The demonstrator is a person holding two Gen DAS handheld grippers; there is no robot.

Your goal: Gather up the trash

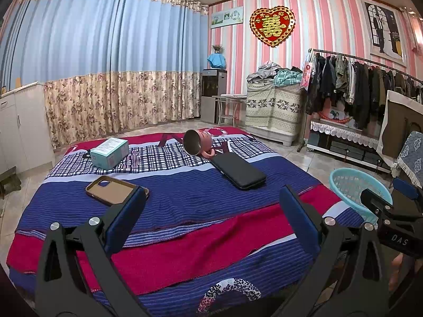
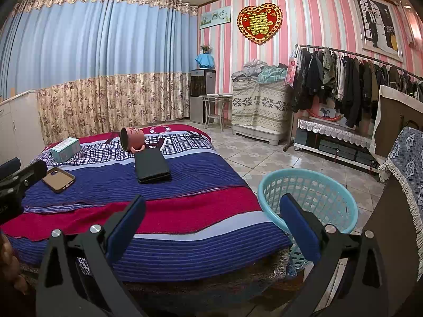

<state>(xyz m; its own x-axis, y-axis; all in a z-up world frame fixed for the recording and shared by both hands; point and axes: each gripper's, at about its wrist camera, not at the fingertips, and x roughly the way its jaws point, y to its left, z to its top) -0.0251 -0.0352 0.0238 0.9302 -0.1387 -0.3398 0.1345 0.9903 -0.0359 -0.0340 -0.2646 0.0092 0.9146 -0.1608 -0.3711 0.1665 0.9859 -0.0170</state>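
Both grippers (image 1: 212, 203) (image 2: 212, 211) open, cup (image 1: 197, 142) on side, mouth toward camera

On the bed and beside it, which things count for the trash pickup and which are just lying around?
For the job, likely:
box
tipped pink cup
phone case
black wallet
blue basket, beside the bed
Both grippers, left and right, open and empty.

Just there:
clothes rack
covered cabinet
curtains

Perforated plastic basket (image 2: 312, 200), woven bedspread (image 2: 185, 211)
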